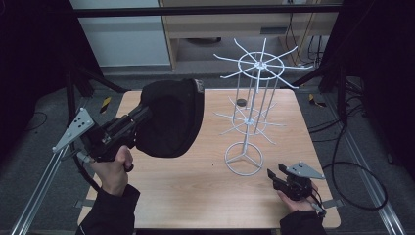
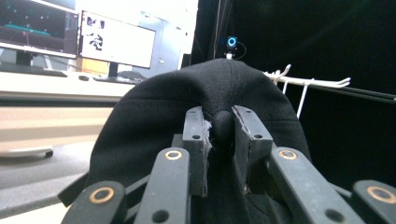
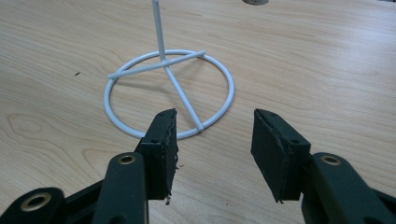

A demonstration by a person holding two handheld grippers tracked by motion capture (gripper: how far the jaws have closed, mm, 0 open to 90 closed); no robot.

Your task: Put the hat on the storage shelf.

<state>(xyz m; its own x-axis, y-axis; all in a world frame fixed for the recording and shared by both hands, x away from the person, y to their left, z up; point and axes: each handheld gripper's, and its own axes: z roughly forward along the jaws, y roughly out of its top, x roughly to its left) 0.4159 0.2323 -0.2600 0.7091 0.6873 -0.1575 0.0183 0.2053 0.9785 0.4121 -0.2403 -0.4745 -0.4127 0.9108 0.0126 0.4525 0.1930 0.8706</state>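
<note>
Between left hand-held gripper [image 2: 218,135] pads, unmarked black cap [image 1: 169,117]

The wooden counter [image 1: 195,196] carries a small dark disc [image 1: 241,102] near its far edge — just behind the rack's lower arms. Beyond the counter stands a white cabinet [image 1: 122,39], and beside it an open wooden shelf unit [image 1: 220,24]. Cables [image 1: 359,181] loop on the grey floor to the right. Monitors [image 2: 116,39] glow far left — on a desk.
</note>
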